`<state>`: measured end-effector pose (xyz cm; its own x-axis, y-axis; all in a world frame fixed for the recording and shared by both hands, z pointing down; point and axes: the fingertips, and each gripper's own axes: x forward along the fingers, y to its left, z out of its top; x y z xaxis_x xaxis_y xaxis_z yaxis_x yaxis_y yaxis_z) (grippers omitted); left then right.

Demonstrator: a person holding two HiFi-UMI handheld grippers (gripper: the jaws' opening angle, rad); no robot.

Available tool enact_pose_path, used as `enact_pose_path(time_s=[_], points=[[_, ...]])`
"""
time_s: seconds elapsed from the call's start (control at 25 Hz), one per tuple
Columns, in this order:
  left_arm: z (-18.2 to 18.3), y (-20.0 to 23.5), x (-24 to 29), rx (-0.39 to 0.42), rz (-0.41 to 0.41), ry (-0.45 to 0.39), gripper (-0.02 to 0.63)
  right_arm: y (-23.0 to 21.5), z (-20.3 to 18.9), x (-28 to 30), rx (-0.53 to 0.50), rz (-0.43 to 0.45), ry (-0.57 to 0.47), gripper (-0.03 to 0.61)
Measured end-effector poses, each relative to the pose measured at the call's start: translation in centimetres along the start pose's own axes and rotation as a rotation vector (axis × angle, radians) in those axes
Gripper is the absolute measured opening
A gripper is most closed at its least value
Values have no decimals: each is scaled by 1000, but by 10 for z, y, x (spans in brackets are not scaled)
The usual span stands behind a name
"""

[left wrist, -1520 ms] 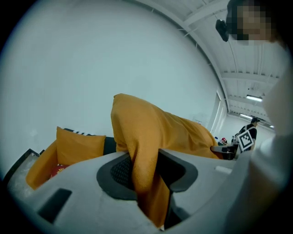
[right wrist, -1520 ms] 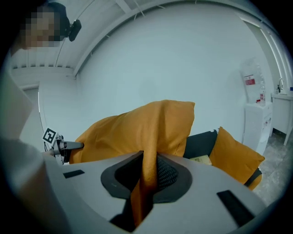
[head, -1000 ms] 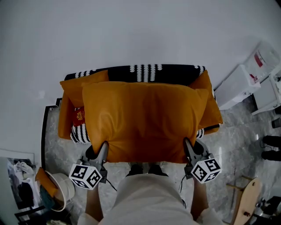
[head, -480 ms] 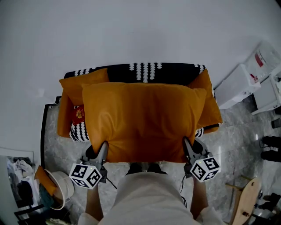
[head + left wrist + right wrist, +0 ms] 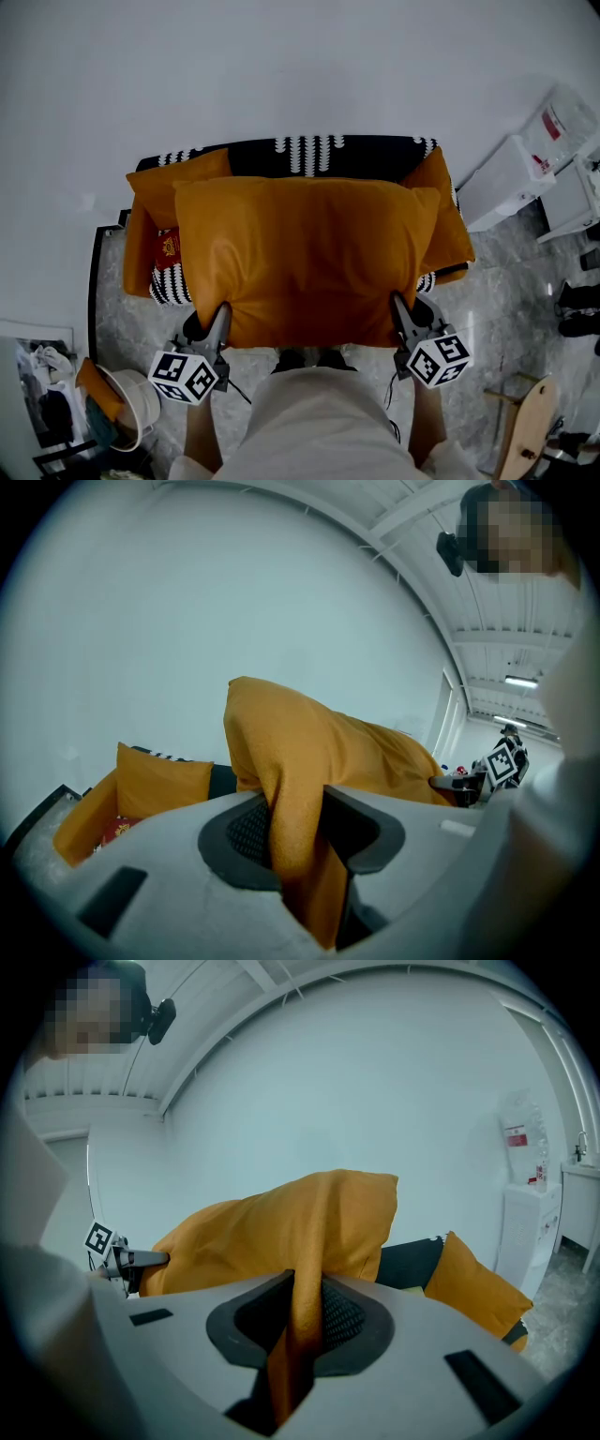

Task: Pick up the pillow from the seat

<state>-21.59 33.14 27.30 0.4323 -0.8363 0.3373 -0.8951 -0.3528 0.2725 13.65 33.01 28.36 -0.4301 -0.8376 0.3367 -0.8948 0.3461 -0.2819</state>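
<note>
A large orange pillow (image 5: 305, 258) hangs flat in front of me, lifted over the armchair seat (image 5: 173, 281). My left gripper (image 5: 219, 321) is shut on the pillow's near left corner, and its fabric (image 5: 295, 841) is pinched between the jaws. My right gripper (image 5: 401, 314) is shut on the near right corner, with a fold of orange cloth (image 5: 302, 1321) squeezed between its pads. The pillow (image 5: 281, 1227) hides most of the seat below it.
The armchair has a black-and-white patterned back (image 5: 309, 150) and two smaller orange cushions, left (image 5: 155, 216) and right (image 5: 448, 220). A red item (image 5: 169, 247) lies on the seat at left. White cabinets (image 5: 511, 183) stand right, a white bucket (image 5: 131, 403) and wooden stool (image 5: 525, 427) near my feet.
</note>
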Motion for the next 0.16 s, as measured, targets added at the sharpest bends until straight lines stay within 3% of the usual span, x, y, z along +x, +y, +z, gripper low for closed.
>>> enact_pose_path(time_s=[0.16], points=[[0,0,-1,8,4,2,138,0,-2,-1,10,-1,1,57]])
